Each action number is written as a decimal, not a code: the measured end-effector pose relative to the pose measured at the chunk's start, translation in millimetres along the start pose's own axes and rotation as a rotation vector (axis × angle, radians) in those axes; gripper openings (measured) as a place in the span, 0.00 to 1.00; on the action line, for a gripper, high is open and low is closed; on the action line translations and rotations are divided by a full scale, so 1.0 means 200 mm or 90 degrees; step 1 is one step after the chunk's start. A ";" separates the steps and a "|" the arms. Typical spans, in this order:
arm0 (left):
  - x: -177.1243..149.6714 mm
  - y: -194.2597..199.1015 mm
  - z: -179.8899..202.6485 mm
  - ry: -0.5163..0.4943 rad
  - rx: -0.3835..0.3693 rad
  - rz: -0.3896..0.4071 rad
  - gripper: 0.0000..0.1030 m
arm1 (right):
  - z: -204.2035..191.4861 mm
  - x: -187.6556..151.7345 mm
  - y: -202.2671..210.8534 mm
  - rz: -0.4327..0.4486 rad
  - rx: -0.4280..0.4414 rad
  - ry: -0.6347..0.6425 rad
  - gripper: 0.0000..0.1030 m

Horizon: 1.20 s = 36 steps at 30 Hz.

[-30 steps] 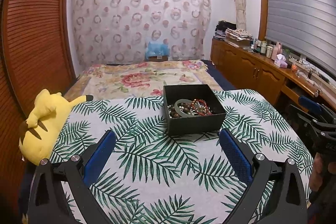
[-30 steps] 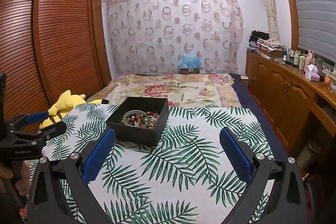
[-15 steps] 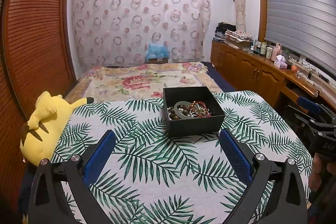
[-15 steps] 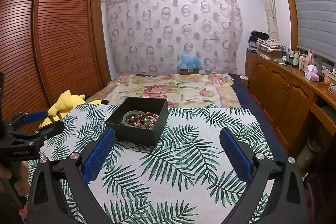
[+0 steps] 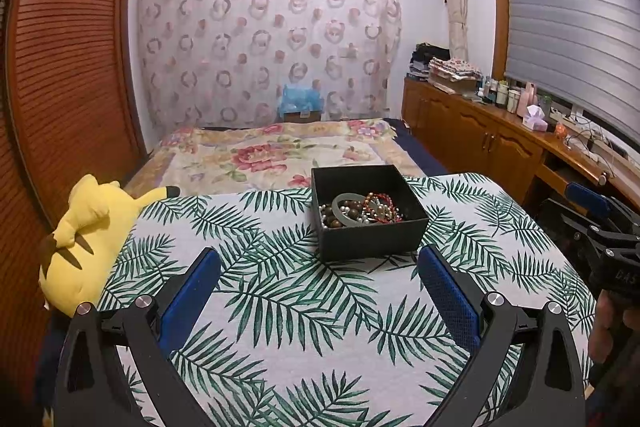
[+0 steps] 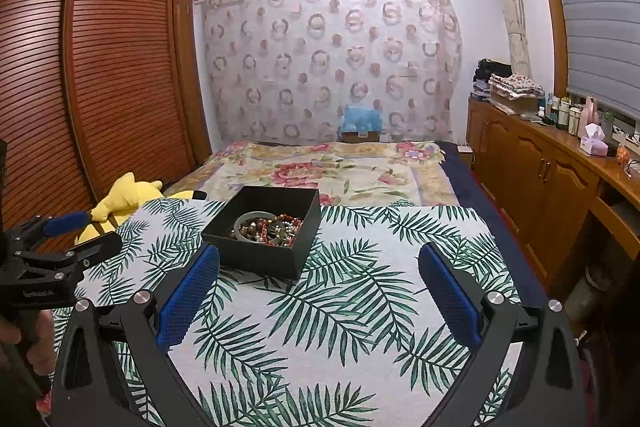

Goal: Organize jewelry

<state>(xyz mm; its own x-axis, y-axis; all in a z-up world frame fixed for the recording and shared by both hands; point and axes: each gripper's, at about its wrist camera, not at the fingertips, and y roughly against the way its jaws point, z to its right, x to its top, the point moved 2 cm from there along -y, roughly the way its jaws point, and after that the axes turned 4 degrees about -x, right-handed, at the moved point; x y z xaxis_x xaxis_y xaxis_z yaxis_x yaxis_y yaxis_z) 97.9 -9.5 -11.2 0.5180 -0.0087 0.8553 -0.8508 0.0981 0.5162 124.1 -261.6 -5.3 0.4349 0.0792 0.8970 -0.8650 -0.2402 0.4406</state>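
On the palm-leaf cloth point(image 5: 280, 307) sits an open black box point(image 5: 374, 241) — beaded bracelets point(image 5: 380, 211) and a pale bangle point(image 5: 347, 210) tangled inside. The left gripper point(image 5: 319, 269) and right gripper point(image 6: 319, 267) hover before it — both spread wide, holding nothing.

Surface: table point(image 5: 280, 307) draped in a white cloth printed with green palm fronds. Lying directly on it: one open black box point(image 5: 370, 233), square, set toward the far edge, holding a tangle of jewelry point(image 5: 360, 213) — a pale green bangle, brown beads, red beads, pearls. At the far left corner a yellow plush toy point(image 5: 86, 239) rests against the cloth's edge. Beyond the table: a bed point(image 5: 276, 155) under a floral cover.
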 end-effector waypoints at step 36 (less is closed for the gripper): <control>0.01 0.01 0.00 -0.002 0.002 0.005 0.93 | 0.00 0.01 0.01 0.002 -0.003 -0.003 0.98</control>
<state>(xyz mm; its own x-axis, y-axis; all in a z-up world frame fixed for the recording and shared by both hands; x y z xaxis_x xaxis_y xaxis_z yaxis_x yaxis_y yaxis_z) 96.8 -9.8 -8.9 0.5117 -0.0110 0.8591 -0.8547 0.0954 0.5103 123.4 -261.2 -2.3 0.4329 0.0744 0.8984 -0.8675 -0.2366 0.4376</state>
